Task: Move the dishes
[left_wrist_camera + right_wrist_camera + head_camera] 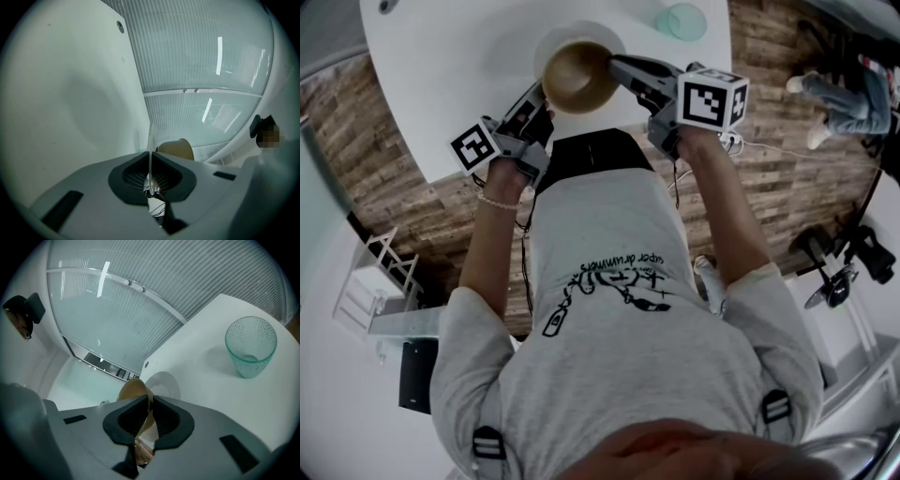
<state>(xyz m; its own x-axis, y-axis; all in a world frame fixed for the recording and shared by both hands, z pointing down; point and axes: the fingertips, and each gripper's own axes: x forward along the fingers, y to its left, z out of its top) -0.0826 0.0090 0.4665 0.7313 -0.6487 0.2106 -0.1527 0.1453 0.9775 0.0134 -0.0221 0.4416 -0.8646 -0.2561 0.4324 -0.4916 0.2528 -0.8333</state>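
A tan bowl (578, 75) hangs over the near edge of the white table (459, 75), above a white plate (572, 36). My right gripper (614, 67) is shut on the bowl's rim from the right. In the right gripper view the bowl's thin wall (133, 391) runs between the pads, with the plate (165, 383) beyond. My left gripper (540, 101) comes in from the left. In the left gripper view a thin white plate edge (150, 143) is pinched between the pads, and the bowl (178, 149) sits just behind it.
A green-tinted glass (682, 21) stands upright further back on the table, to the right; it is also in the right gripper view (251, 347). A small hole (121, 26) marks the tabletop. Wooden floor and a white rack (375, 281) lie below.
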